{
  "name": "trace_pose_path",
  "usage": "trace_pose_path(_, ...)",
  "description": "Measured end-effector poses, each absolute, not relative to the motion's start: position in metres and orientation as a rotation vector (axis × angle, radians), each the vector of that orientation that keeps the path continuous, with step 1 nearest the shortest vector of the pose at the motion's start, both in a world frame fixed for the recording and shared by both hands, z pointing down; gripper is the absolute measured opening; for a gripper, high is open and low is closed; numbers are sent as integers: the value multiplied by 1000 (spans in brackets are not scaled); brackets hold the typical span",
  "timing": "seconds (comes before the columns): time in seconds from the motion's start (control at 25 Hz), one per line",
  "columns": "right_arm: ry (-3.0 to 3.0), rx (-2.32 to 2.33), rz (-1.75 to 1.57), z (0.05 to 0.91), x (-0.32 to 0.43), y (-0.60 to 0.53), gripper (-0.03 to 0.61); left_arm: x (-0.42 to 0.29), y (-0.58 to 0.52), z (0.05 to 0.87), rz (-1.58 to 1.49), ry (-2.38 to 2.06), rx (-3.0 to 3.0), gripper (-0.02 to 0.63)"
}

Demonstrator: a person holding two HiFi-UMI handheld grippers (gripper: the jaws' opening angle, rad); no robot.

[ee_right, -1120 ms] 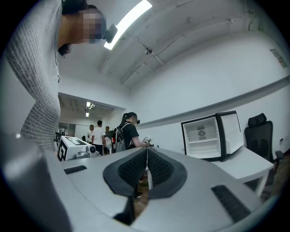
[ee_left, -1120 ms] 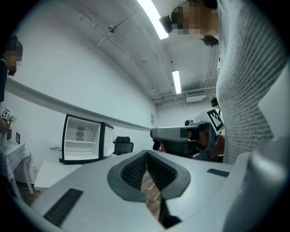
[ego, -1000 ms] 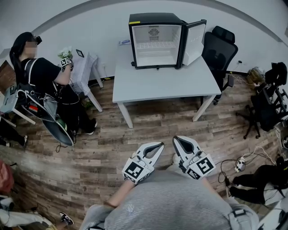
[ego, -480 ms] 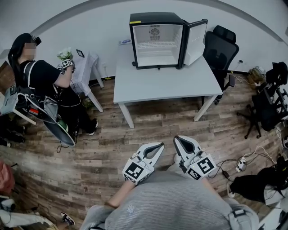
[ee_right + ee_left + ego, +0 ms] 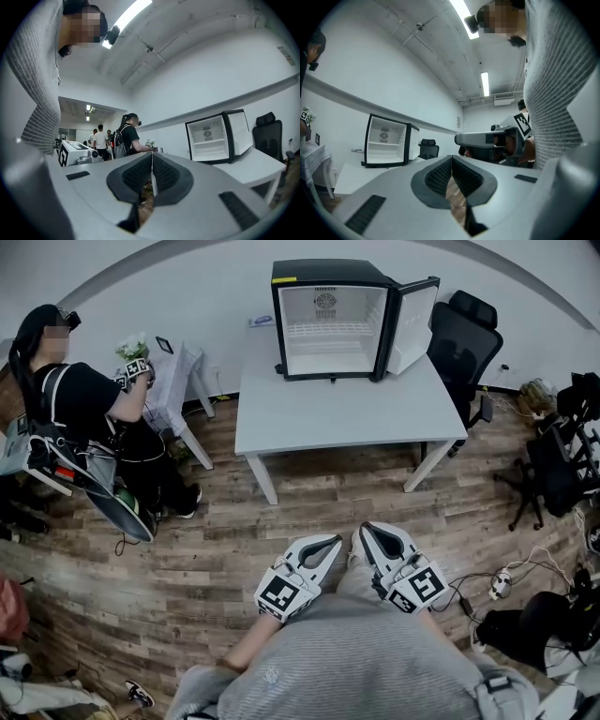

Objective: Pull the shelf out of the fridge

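Though open, fridge (image 5: 330, 322) atop far table (image 5: 347, 418)

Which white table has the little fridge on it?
The big white table in the middle: the mini fridge stands at its far edge, door open. The small white table at left has flowers, no fridge.

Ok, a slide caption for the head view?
Left claw and right claw shut, empty, short of white table bearing open fridge.
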State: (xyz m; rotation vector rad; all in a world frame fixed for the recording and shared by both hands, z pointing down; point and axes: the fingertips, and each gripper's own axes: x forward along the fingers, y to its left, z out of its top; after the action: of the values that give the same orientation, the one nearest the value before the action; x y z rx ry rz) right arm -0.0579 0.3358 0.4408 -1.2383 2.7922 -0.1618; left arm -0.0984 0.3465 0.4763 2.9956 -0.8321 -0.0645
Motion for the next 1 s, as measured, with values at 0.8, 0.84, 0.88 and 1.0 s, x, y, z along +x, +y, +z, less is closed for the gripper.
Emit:
trace_pose_path(0.8, 2822, -1163, -106, 435, -14, 122, 14, -56, 155, 485, -21, -952, 2935, 14)
trace_pose_path(0.84, 2822, -1160, -107, 433, -11, 112, 14, -54, 146, 486, -15, -954, 2927, 14)
trace_pose_path(0.88, 2821, -1158, -108, 432, -9, 102, 14, -52, 136, 485, -16, -958, 2923, 14)
trace_pose_path(1.0, 2815, -1154, -121, 430, -2, 73, 14, -44, 108, 481, -34, -970, 2928, 14)
